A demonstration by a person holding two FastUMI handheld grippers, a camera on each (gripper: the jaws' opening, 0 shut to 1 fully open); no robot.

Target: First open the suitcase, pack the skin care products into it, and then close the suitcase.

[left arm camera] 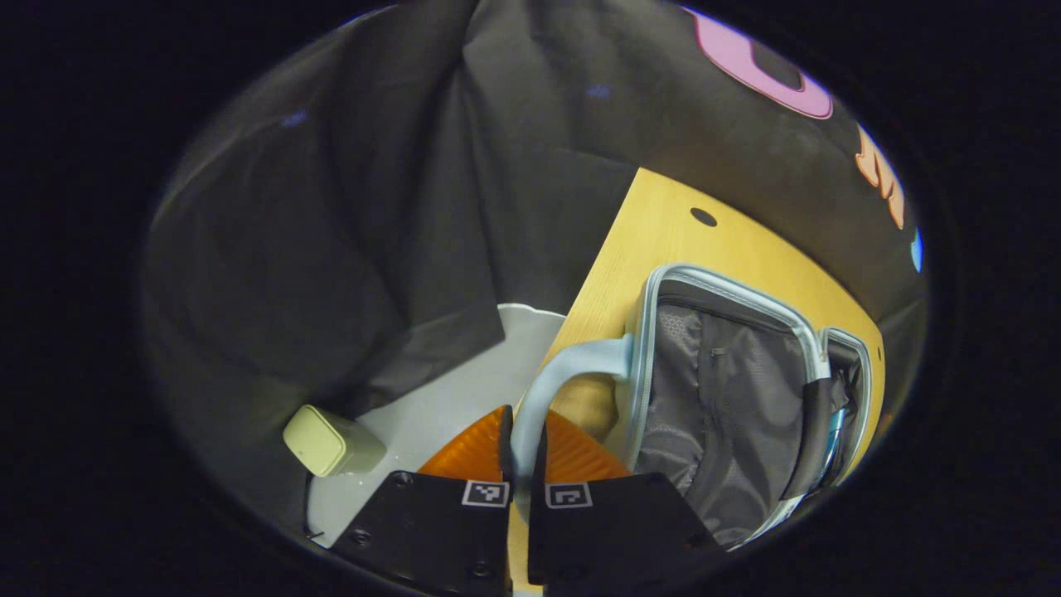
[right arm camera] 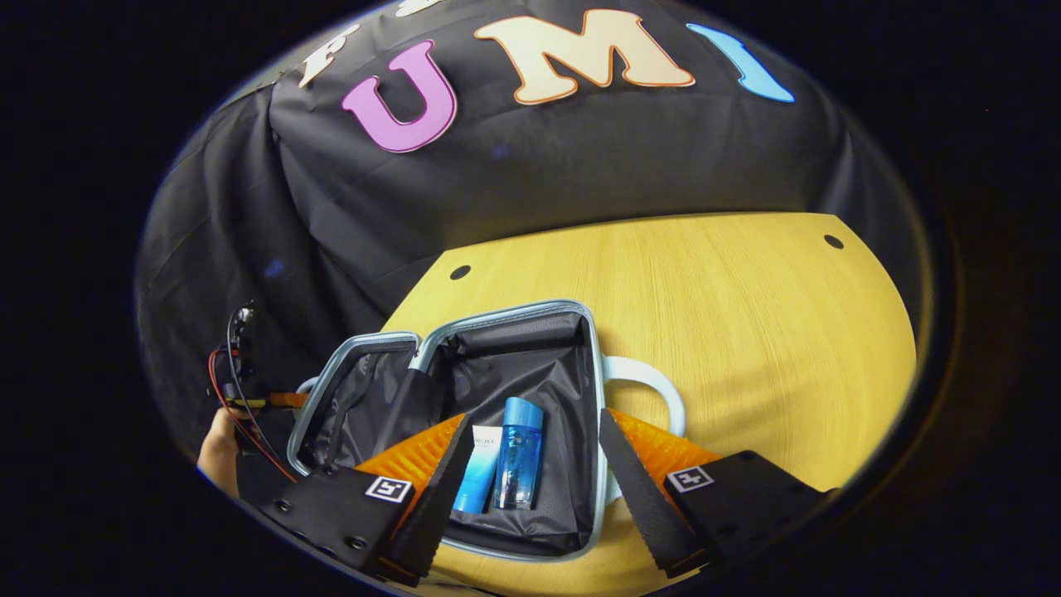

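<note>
Suitcase [right arm camera: 572,332] pale blue rim, grey lining; bottle [right arm camera: 517,454] blue; tube [right arm camera: 479,466] white-to-blue; table [right arm camera: 729,315] yellow woodgrain.

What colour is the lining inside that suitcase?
Dark grey fabric lining inside the pale blue suitcase, clearest in the right gripper view.

My fingers close on the smooth pale-blue plastic handle [left arm camera: 547,381] of the grey cloth-lined suitcase [left arm camera: 721,398]; a glossy clear blue bottle [right arm camera: 518,454] lies inside, on matt yellow wood-grain table [right arm camera: 729,315].

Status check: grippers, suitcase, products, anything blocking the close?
Left gripper shut on suitcase handle. Right gripper open above open suitcase. Blue bottle and tube inside. Nothing blocking the lid.
</note>
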